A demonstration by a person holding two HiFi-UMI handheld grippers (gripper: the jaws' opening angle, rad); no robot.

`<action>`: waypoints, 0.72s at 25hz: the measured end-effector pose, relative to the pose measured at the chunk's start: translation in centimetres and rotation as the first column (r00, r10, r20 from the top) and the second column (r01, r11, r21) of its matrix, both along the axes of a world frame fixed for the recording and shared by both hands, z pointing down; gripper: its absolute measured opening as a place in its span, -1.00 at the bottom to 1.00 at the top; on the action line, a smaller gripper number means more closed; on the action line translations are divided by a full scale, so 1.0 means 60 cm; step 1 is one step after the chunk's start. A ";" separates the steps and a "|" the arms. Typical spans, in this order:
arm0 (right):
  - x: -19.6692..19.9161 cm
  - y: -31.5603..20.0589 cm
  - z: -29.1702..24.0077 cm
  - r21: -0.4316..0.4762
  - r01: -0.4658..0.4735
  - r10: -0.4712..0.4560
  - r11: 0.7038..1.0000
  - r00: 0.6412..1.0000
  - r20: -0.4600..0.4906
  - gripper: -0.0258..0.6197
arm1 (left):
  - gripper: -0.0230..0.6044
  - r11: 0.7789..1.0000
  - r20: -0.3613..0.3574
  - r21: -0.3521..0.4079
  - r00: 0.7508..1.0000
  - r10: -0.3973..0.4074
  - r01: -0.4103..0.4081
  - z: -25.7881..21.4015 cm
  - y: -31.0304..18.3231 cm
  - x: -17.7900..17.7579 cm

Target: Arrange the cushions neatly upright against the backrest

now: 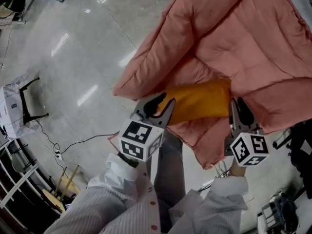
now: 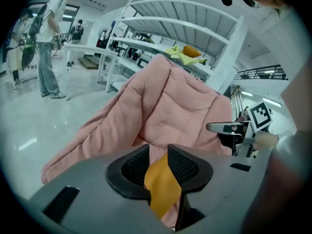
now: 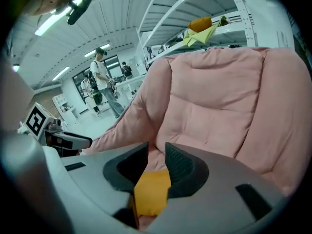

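Note:
A yellow cushion (image 1: pixel 200 101) lies across the lower part of a big pink padded seat (image 1: pixel 243 48). My left gripper (image 1: pixel 163 104) is at the cushion's left end and my right gripper (image 1: pixel 236 104) at its right end. In the left gripper view the jaws (image 2: pixel 157 155) stand a little apart, with a fold of the yellow cushion (image 2: pixel 163 184) hanging loose between them and the pink padding (image 2: pixel 175 106) beyond. In the right gripper view the jaws (image 3: pixel 157 155) also show a gap, with the cushion (image 3: pixel 151 191) low between them and the pink backrest (image 3: pixel 219 106) ahead.
Glossy pale floor (image 1: pixel 73 57) spreads to the left, with a covered stand (image 1: pixel 19 101) and a cable (image 1: pixel 73 143) on it. White shelving (image 2: pixel 195 23) rises behind the seat, holding yellow items (image 2: pixel 187 51). A person (image 2: pixel 48 38) stands far left.

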State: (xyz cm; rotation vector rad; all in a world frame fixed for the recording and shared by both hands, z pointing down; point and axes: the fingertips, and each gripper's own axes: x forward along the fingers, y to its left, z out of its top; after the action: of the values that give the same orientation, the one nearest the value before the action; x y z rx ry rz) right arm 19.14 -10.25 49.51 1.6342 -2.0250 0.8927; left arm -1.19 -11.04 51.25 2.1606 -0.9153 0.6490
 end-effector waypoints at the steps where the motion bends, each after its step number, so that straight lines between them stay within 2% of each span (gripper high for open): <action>1: 0.002 0.000 0.012 -0.010 0.004 -0.004 1.000 1.000 0.000 -0.70 | -0.57 1.000 0.013 -0.012 1.000 -0.009 0.010 0.017 0.001 -0.004; 10: 0.024 0.004 0.104 -0.076 -0.002 0.001 0.997 1.000 -0.004 -0.56 | -0.39 0.982 0.088 -0.169 0.994 -0.067 0.081 0.147 0.032 -0.039; 18: 0.049 0.020 0.188 -0.182 0.025 -0.024 0.983 1.000 0.007 -0.40 | -0.16 0.944 0.140 -0.315 0.988 -0.062 0.103 0.236 0.091 -0.046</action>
State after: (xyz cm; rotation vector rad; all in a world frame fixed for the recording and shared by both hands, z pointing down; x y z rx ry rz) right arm 22.07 -9.07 60.81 1.5066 -1.9003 1.0404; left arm -3.95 -5.59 65.40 1.7982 -0.8929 0.8407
